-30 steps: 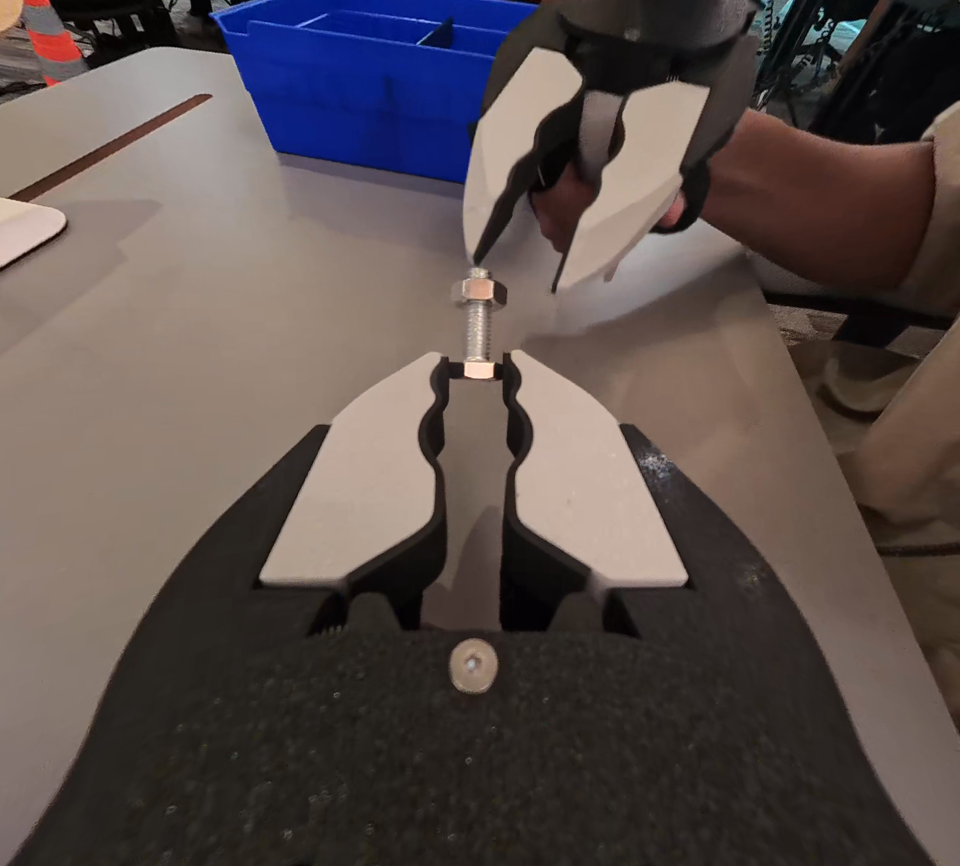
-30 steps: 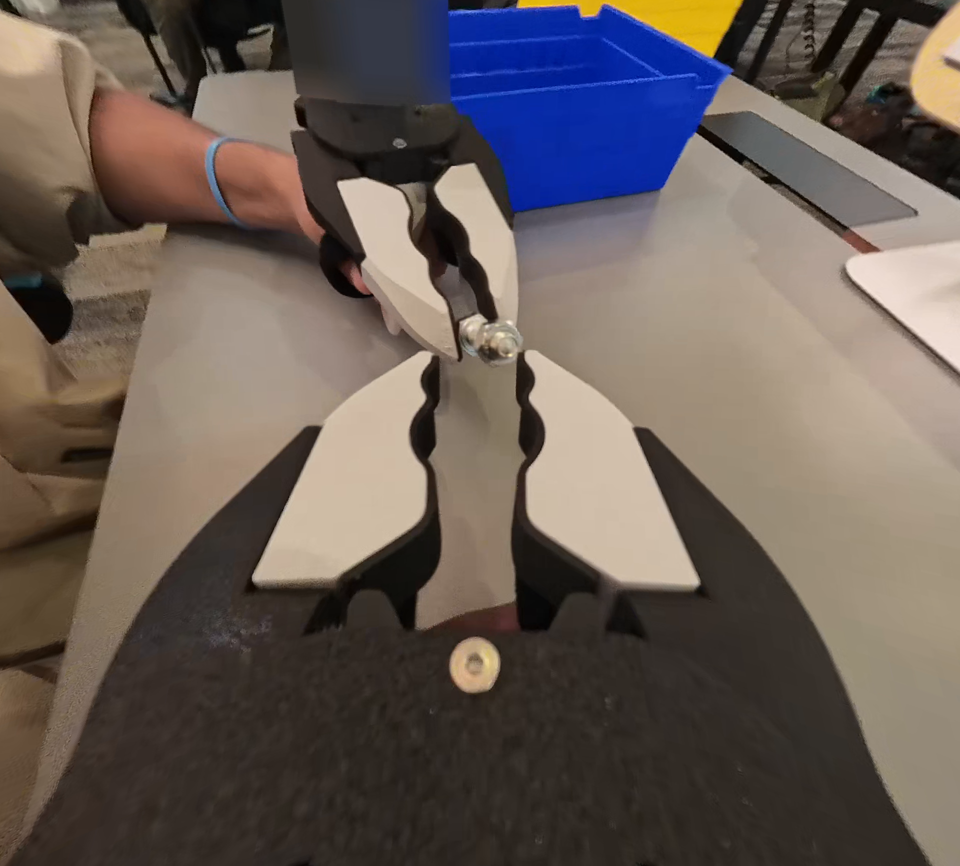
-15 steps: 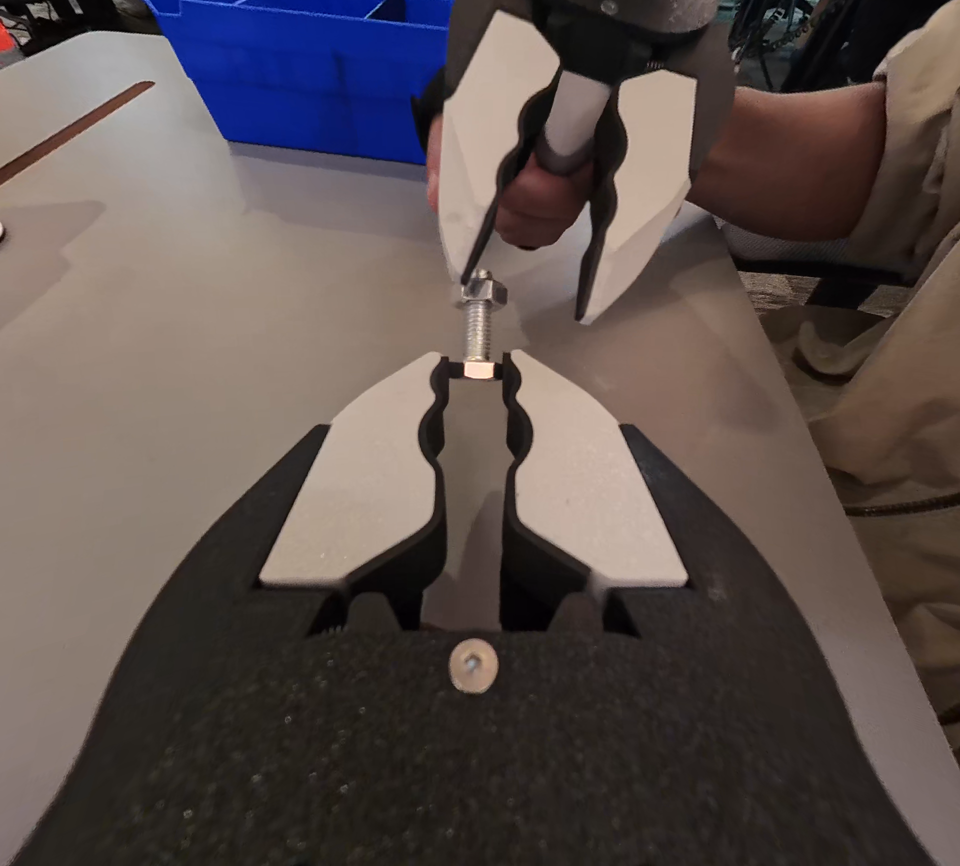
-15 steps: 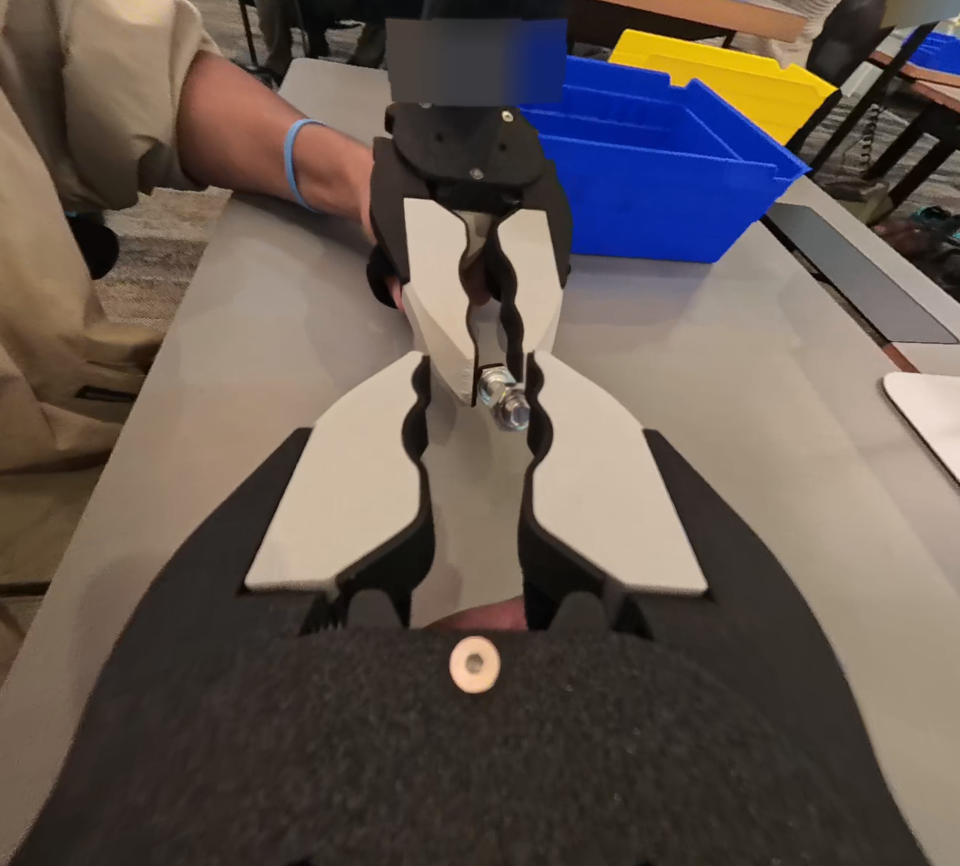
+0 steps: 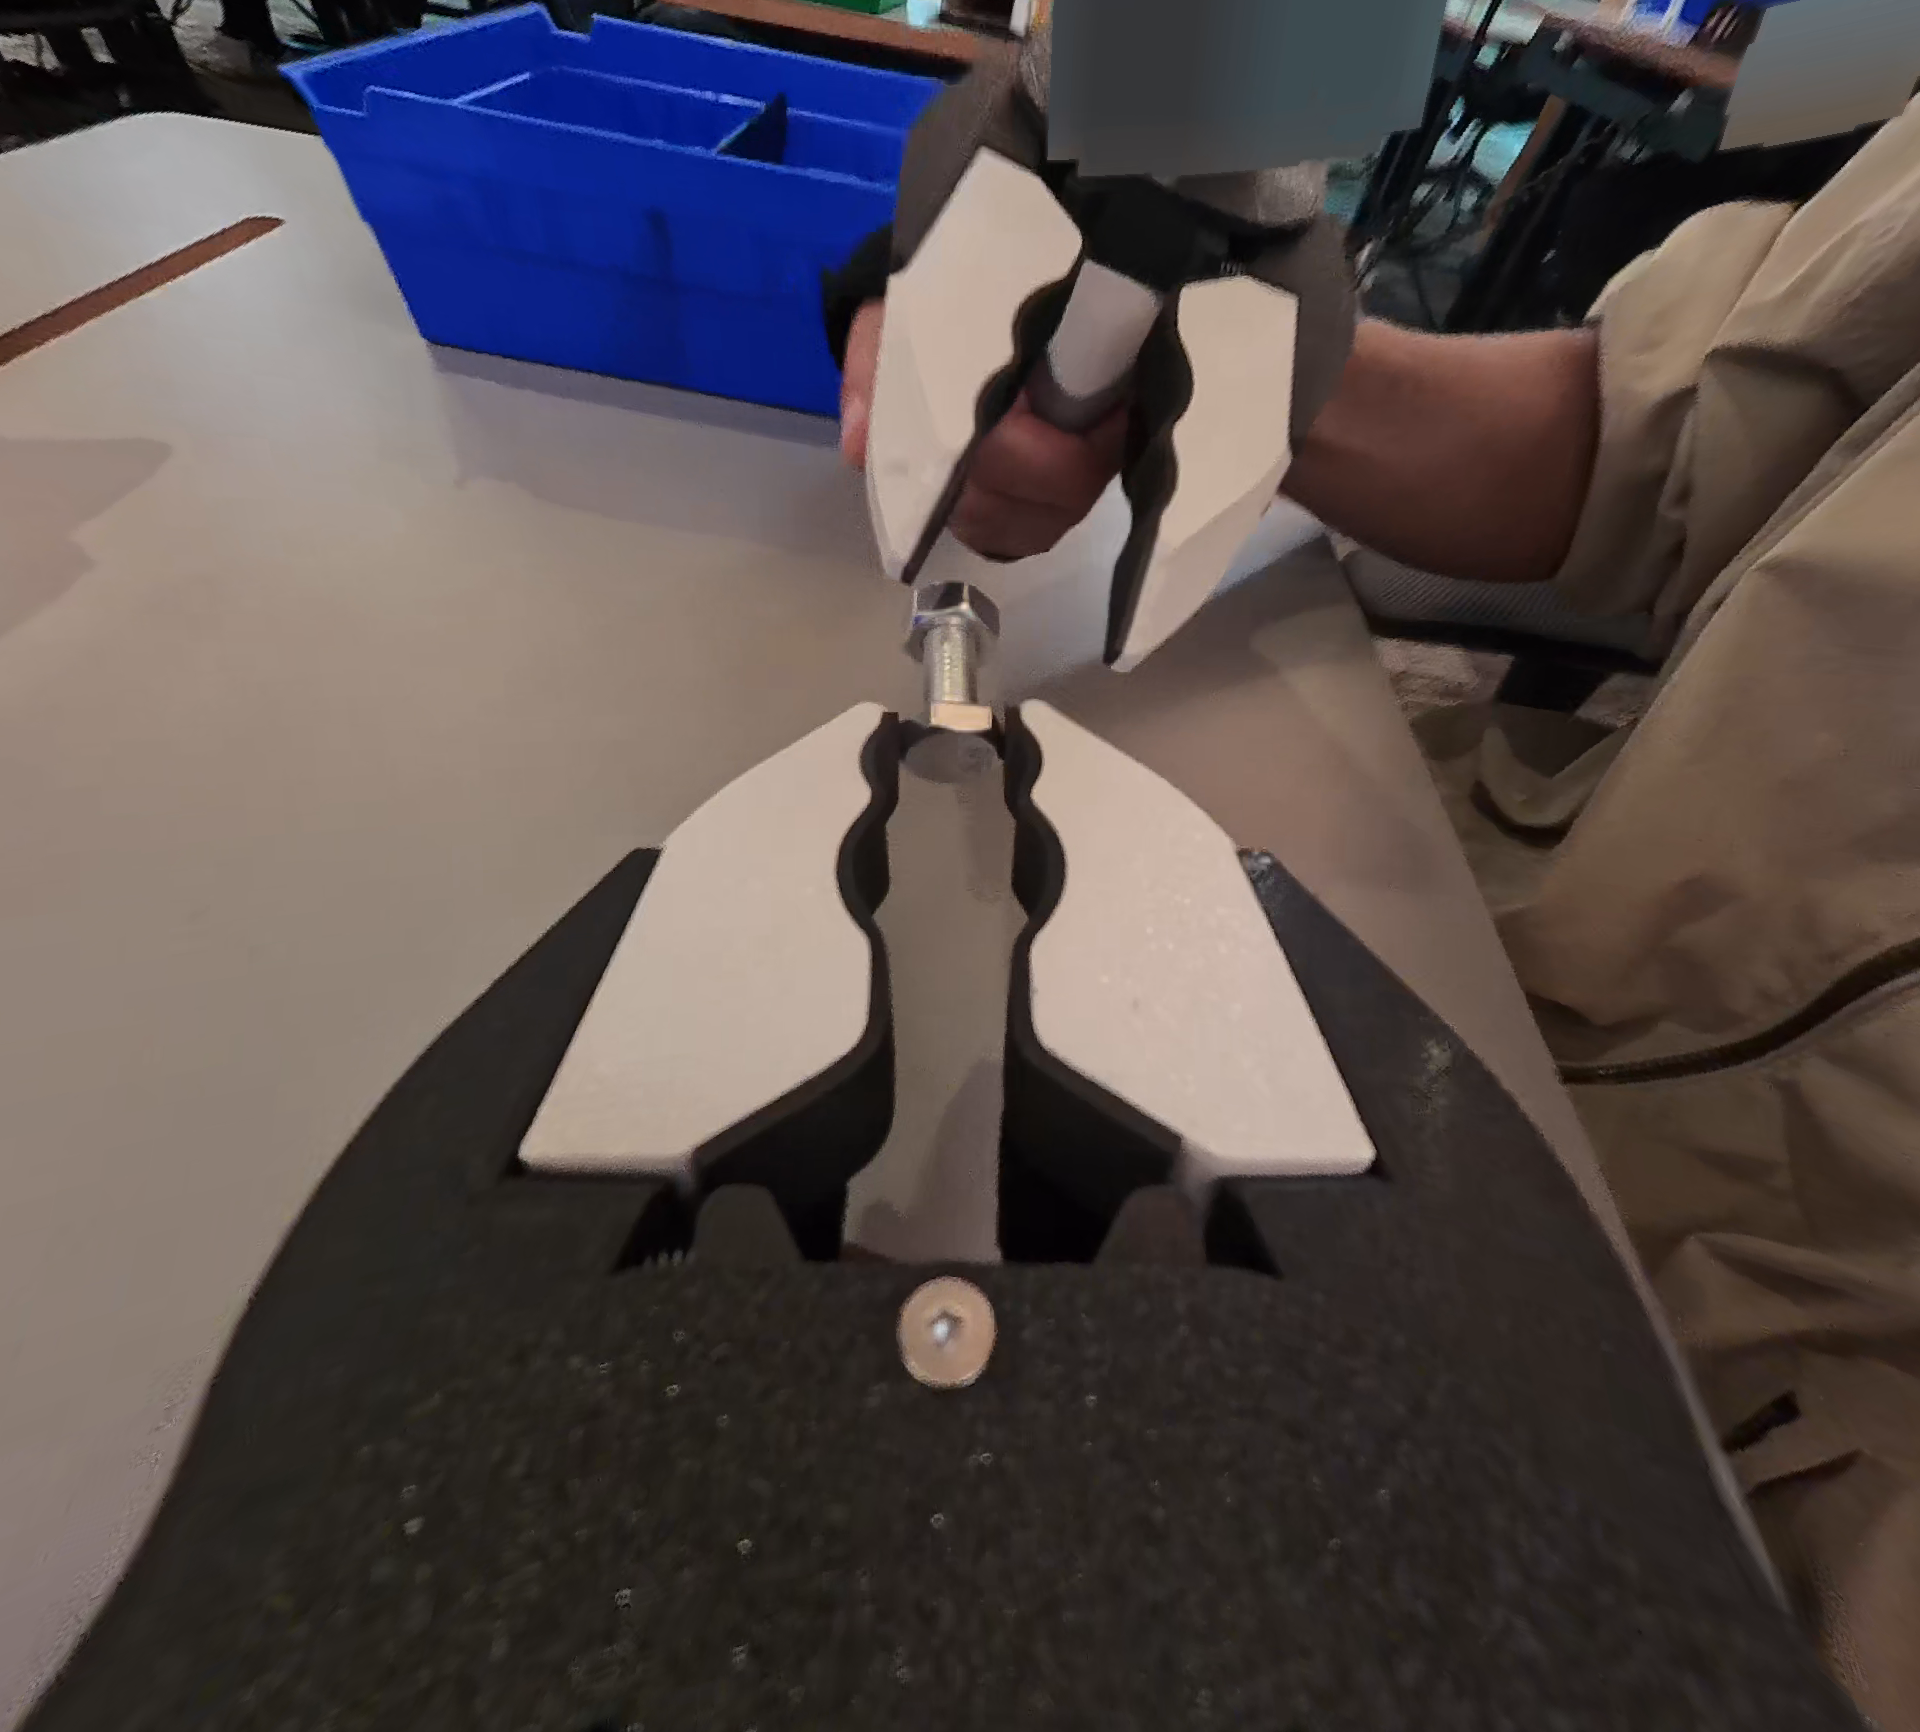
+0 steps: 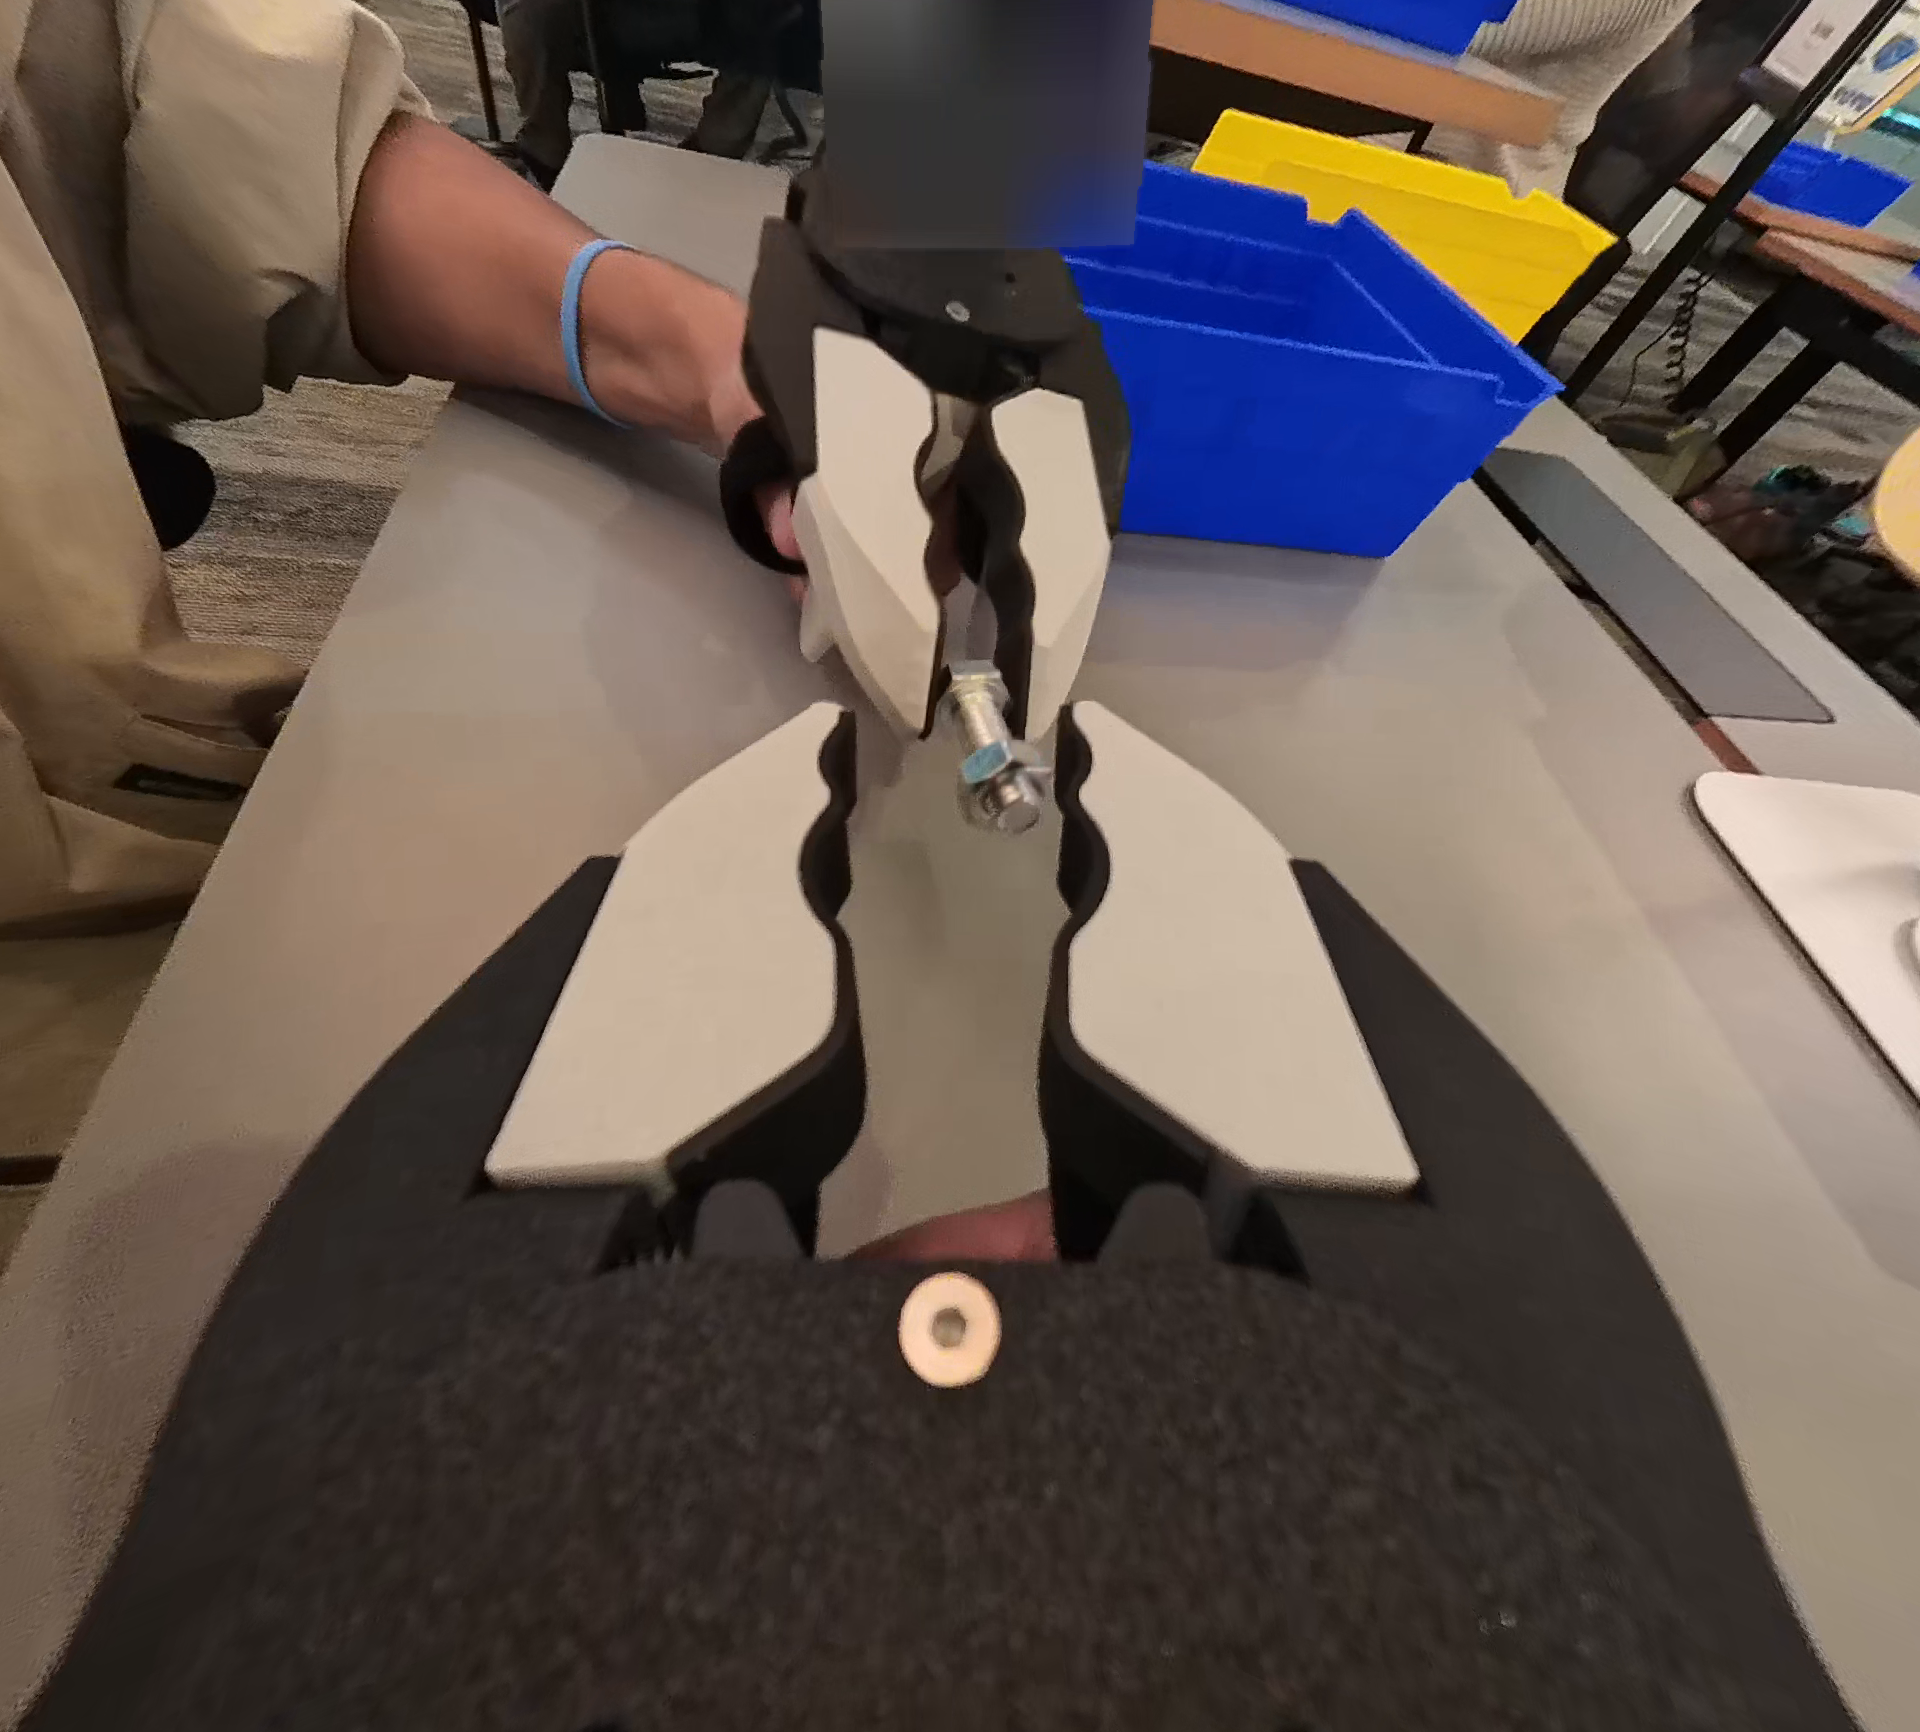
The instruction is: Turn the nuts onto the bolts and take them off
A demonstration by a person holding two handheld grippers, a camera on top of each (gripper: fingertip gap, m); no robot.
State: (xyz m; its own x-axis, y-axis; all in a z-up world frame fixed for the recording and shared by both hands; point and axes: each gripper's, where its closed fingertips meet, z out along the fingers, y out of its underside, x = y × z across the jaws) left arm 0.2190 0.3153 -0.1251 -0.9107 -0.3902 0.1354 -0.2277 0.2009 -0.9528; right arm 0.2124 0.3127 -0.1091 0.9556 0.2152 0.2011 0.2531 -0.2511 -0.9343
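Note:
My left gripper is shut on the hex head of a silver bolt and holds it above the grey table. A nut sits near the bolt's far end. My right gripper faces it, open, with one fingertip just above the nut and the other off to the side. In the right wrist view the nut lies inside the gap of my open right gripper, nearer the right finger, not clamped. The left gripper shows there, holding the bolt.
A blue bin stands on the table behind the grippers; it also shows in the right wrist view, with a yellow bin behind it. A white pad lies at the right. The person's arms reach in from the table's edge. Both grippers' tips are close together, under 4 cm apart.
My right gripper has opened wider and moved forward, so the nut now sits between its fingers instead of at their tips. The left gripper keeps its hold on the bolt.

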